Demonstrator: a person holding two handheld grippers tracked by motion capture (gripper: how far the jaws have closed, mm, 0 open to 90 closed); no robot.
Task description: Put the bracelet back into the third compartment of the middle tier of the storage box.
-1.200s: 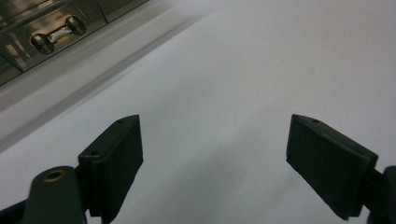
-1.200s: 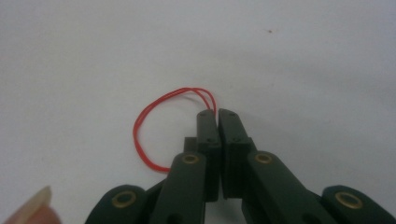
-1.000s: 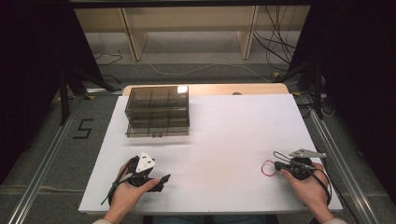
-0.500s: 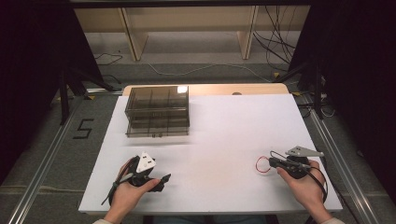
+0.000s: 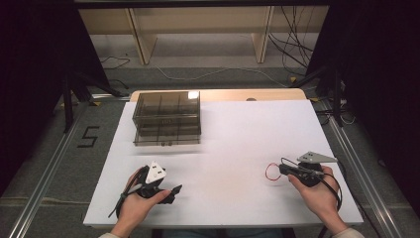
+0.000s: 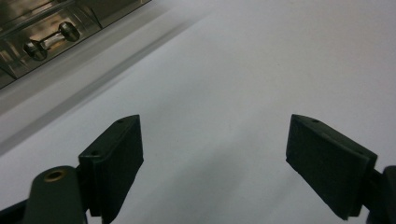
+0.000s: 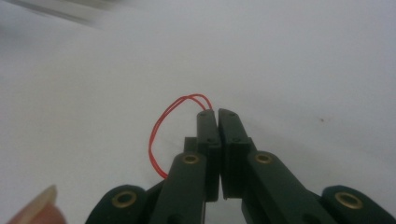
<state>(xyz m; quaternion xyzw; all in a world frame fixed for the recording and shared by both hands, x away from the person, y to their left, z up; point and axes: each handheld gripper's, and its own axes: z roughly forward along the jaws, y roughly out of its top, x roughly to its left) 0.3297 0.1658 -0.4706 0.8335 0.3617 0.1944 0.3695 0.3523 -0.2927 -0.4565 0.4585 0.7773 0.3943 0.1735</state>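
Note:
A thin red wire loop hangs from my right gripper, whose jaws are shut on it near the table's front right. The loop curves out to the left of the jaws, just above the white table. My left gripper rests at the front left with its jaws wide open and nothing between them. A smoky transparent drawer box stands at the back left; one of its drawer handles appears in the left gripper view.
The wooden table edge runs along the back. Wooden shelf legs and cables lie on the floor beyond. A metal rail runs along the left of the table, another at the right.
My right gripper has moved leftward and slightly forward with the red wire loop in its jaws. The left gripper has stayed put.

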